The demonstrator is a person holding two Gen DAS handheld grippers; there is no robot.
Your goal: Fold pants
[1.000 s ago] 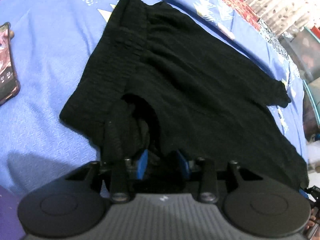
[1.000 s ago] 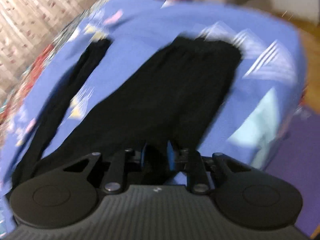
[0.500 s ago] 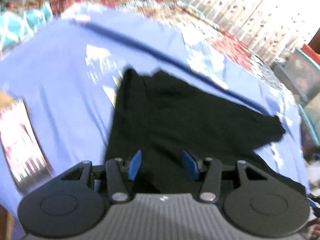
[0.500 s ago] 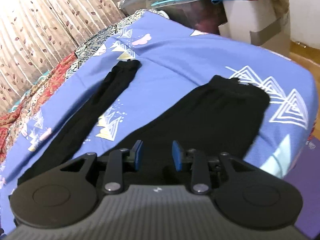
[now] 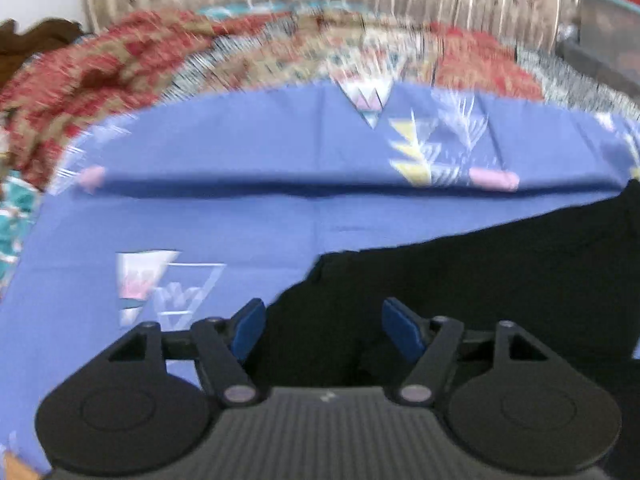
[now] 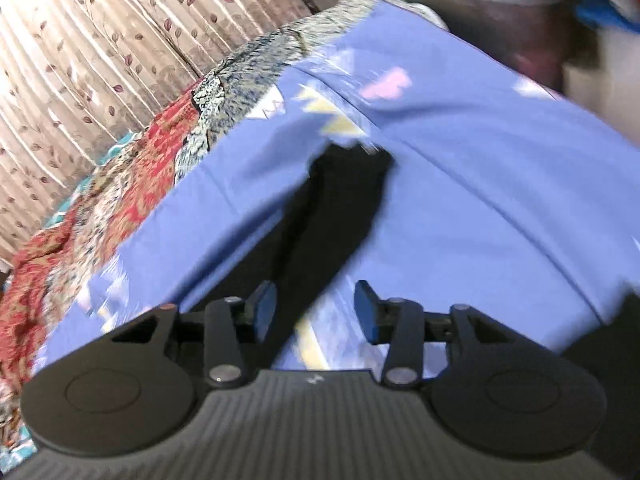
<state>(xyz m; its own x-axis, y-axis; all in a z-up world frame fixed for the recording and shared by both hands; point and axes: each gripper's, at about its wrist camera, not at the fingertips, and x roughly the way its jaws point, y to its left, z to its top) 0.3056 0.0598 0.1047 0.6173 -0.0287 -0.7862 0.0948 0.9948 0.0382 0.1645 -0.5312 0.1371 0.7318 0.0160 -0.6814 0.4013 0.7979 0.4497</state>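
Black pants [image 5: 480,280] lie flat on a blue patterned sheet [image 5: 240,220]. In the left wrist view their dark cloth fills the lower right, and my left gripper [image 5: 322,330] hangs above its edge, jaws opening, blue pads apart with nothing pinched. In the right wrist view one black pant leg [image 6: 328,216] runs away up the sheet [image 6: 500,184]. My right gripper [image 6: 316,312] hovers over that leg's near part, jaws opening, nothing gripped between the pads.
A red and beige patterned bedspread [image 5: 120,64] borders the sheet's far side, with a leaf-print curtain [image 6: 80,40] behind. A dark storage box with a teal lid [image 6: 480,4] stands past the bed's far corner. Both views are motion-blurred.
Both grippers let go of the black cloth and widened. Each lifted and swung away: the left view turned toward the sheet's far side, the right toward the far pant leg.
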